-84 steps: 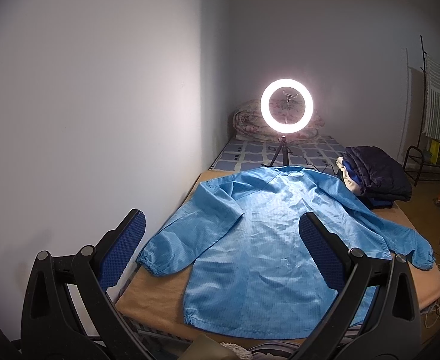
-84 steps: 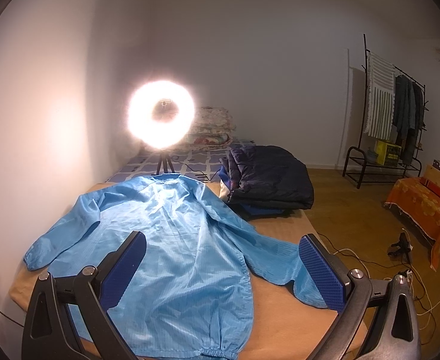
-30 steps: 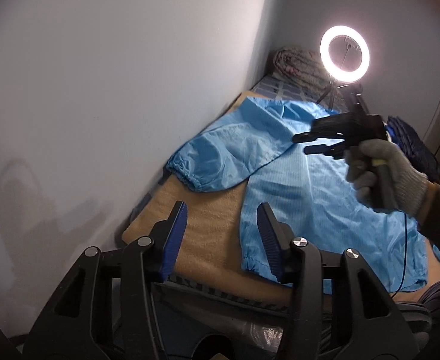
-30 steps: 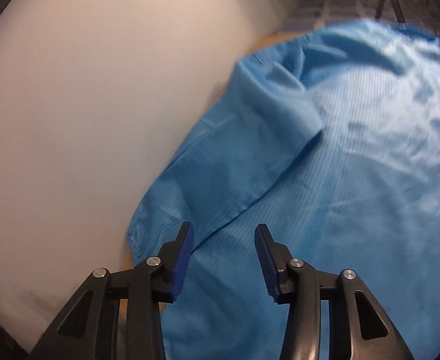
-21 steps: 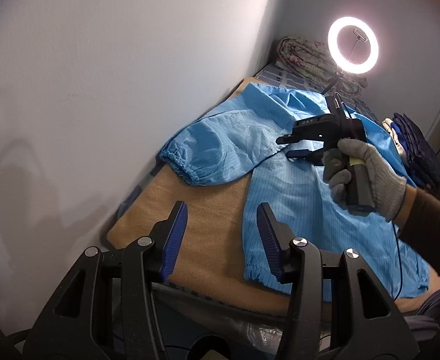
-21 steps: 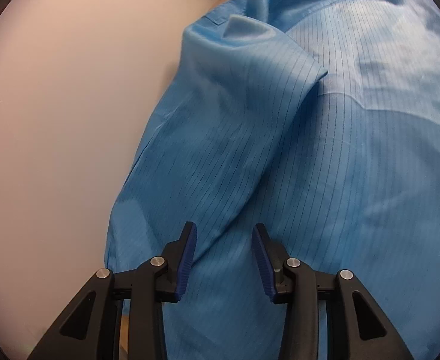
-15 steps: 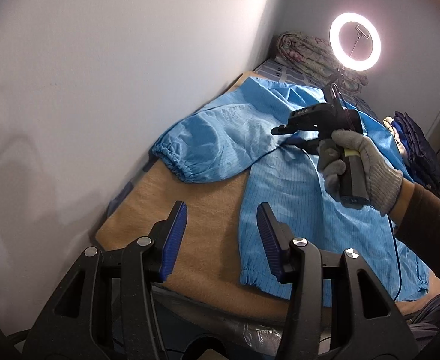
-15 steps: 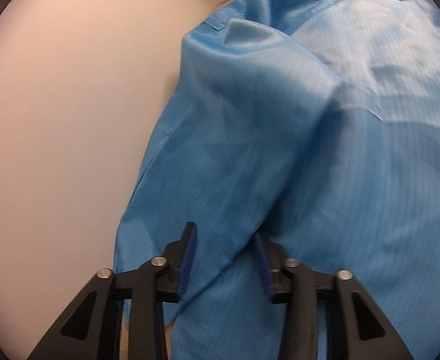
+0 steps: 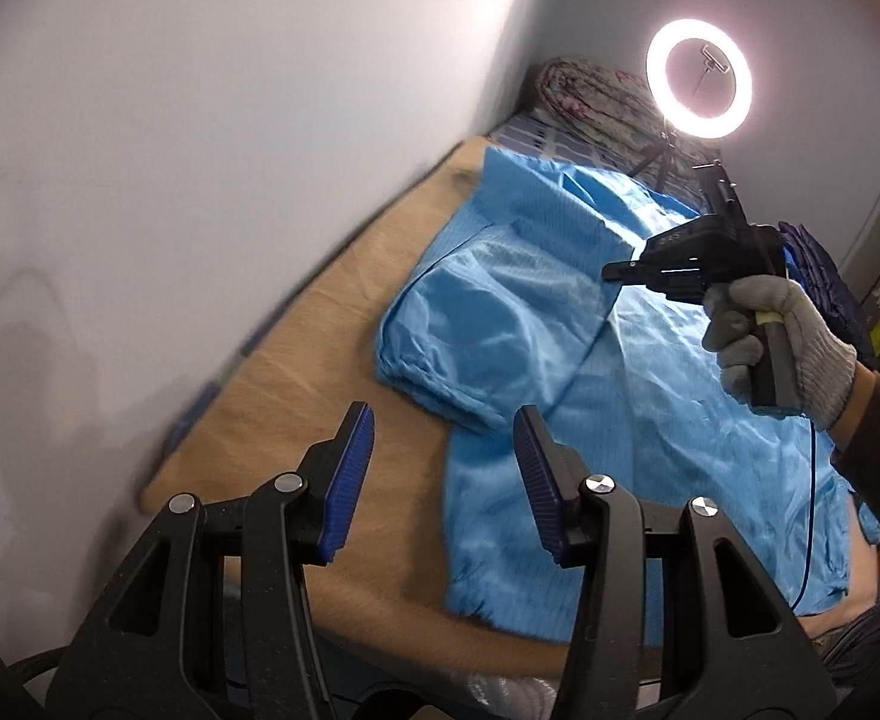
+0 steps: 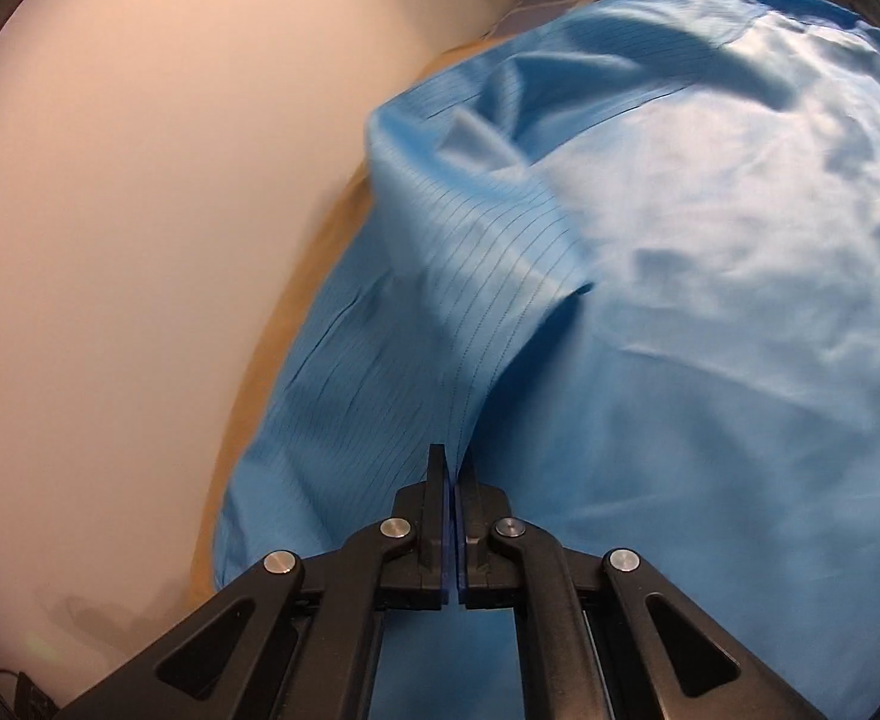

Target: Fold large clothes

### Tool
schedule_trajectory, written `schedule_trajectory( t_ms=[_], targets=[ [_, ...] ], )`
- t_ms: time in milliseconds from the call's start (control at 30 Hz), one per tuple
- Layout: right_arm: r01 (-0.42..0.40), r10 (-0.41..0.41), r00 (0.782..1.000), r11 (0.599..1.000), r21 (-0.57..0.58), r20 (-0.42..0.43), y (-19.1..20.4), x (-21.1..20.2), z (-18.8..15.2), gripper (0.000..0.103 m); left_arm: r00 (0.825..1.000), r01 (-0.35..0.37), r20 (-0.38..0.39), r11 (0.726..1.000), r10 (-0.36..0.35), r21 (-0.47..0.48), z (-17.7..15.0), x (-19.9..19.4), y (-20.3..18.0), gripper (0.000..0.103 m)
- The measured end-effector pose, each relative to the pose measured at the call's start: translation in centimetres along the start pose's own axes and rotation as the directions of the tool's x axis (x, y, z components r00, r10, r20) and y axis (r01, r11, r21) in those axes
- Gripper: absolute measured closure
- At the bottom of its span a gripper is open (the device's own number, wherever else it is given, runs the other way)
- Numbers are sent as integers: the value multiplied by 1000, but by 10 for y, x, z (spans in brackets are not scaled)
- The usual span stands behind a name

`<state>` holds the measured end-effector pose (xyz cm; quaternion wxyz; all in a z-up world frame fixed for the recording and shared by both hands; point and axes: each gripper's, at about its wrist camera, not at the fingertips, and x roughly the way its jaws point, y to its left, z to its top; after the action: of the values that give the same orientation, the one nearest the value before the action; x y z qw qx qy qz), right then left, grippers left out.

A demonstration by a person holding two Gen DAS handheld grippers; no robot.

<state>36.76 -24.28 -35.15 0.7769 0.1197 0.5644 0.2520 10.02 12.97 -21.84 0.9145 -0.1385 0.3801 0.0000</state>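
Since a second ago the sleeve (image 9: 487, 324) has been drawn off the bed and in toward the coat's body, its cuff now bunched nearer the side seam, and the right gripper (image 10: 453, 474) has gone from apart to pressed together on a ridge of that sleeve's cloth.

Nearest in the left wrist view, the left gripper (image 9: 442, 468) hangs over the bed's near corner with its ribbed blue pads apart and nothing between them. Below it a bare strip of tan blanket (image 9: 320, 396) runs between the coat and the white wall (image 9: 200, 150); this is the only free margin on that side, and it narrows toward the far end. The bed's near edge lies just beneath the gripper frame.

The blue coat (image 9: 679, 420) lies flat on the blanket, hem toward the camera and collar toward the far end, so its long axis runs along the bed. The fabric is thin, smooth and slightly glossy, crossed by fine dark grid lines, with elastic gathers at cuff and hem corner. A gloved hand (image 9: 781, 342) in grey knit holds the right gripper's handle above the coat's middle.

Beyond stand a lit ring light (image 9: 699, 86) on a tripod, a rolled patterned quilt (image 9: 595, 96) against the far wall, and dark folded clothes (image 9: 817, 264) at the right.
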Motion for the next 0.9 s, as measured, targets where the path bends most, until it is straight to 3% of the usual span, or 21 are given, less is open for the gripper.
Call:
schedule_trajectory(
  t_ms=[233,333,500,533,567,600,700,767,900],
  targets=[
    [35,-36,999,999,-38,-11,-7,4,-8,103,994,24,-107,993,-36,-113,22,70,8,52],
    [40,-41,999,997,-62,-15,-2,7,-11,103,990,-3,-138,981,-25,-196,30,96,20,46],
    [33,-34,999,997,-72,-13,-4,9,-10,103,988,-41,-153,955,-4,-293,32,125,36,46],
    [35,-36,999,997,-72,-13,-2,9,-9,103,988,-54,-153,958,11,-282,32,129,35,48],
    [38,-39,999,997,-71,-13,-2,8,-9,103,989,-63,-144,963,25,-263,34,130,32,69],
    [39,-41,999,997,-72,-14,-1,8,-9,103,989,-72,-143,967,38,-244,35,132,28,97],
    [60,-63,998,993,-97,-25,3,12,-9,98,993,-77,-103,978,57,-194,42,123,19,100],
    [67,-71,997,991,-117,-31,7,4,-10,85,995,-88,-49,986,81,-141,48,106,11,100],
    [56,-50,998,986,-155,42,18,-28,-12,85,992,-113,53,992,117,-62,59,67,3,101]
  ],
)
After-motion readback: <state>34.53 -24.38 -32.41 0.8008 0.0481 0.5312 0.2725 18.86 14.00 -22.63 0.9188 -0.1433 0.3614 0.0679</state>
